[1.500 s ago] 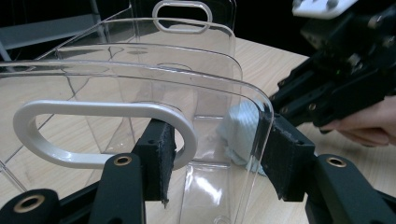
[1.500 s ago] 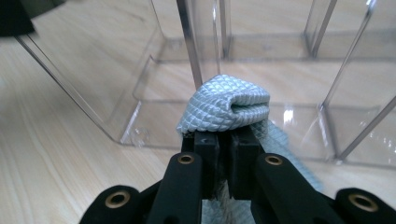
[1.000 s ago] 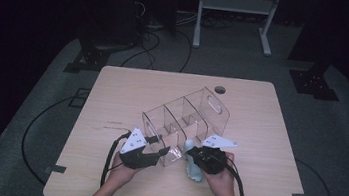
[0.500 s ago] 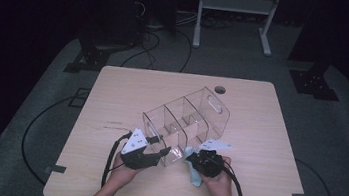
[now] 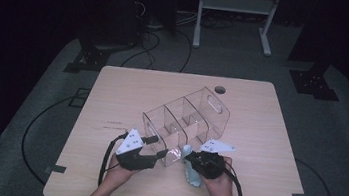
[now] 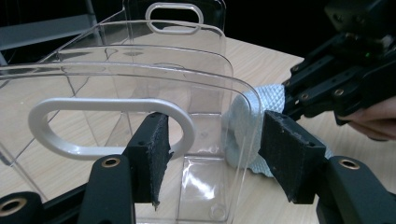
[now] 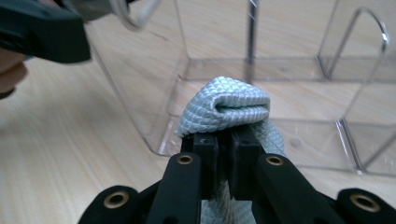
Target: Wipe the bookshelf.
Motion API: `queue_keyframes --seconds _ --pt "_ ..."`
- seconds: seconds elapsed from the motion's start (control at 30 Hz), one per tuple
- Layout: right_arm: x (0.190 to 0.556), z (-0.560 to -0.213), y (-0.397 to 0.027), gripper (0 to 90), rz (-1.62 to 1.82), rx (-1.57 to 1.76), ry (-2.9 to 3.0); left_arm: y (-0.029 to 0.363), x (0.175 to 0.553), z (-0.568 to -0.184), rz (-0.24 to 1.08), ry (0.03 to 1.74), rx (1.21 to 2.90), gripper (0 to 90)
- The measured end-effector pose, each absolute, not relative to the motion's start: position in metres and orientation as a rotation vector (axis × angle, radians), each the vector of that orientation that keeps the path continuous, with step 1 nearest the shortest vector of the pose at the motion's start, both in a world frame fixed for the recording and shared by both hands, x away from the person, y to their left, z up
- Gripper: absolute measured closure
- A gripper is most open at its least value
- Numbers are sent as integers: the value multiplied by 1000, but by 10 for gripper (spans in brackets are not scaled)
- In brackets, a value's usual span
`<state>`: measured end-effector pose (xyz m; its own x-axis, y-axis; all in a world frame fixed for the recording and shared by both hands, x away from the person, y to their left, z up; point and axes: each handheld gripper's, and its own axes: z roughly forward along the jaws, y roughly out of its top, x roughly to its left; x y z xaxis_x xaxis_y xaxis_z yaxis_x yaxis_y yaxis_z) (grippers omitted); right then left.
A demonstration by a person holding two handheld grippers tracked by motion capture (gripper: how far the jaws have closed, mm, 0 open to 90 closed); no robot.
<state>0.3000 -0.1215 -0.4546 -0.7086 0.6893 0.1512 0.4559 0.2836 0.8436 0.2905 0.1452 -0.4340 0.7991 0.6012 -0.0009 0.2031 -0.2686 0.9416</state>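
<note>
One overhead, two close, sharing the organizer (image 5: 185, 124)

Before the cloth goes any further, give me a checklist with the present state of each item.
1. Grip on the light blue cloth: ok. The right gripper is shut on it, and a fold sticks out past the jaws.
2. Clear organizer standing upright on the table: ok.
3. Left gripper steadying the organizer: not ok. Its jaws have just been opening; they straddle the near end wall, but the pads stand off it.
4. Cloth lined up with a compartment: not ok. It sits outside, beside the near end wall.
5. Compartments free of contents: ok, all look empty.
6. Cloth touching the wall: cannot tell.
</note>
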Motion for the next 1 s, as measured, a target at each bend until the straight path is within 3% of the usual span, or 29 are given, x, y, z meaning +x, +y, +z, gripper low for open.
queue_keyframes --seconds 0.5,0.77,1.0 --pt "286 -416 -90 831 1516 874 2342 166 294 -433 447 617 1832 512" --pt "289 -402 -89 832 1535 864 2352 169 301 -436 469 618 1841 593" --pt "288 -398 -93 832 1579 875 2371 172 307 -436 488 645 1817 606"
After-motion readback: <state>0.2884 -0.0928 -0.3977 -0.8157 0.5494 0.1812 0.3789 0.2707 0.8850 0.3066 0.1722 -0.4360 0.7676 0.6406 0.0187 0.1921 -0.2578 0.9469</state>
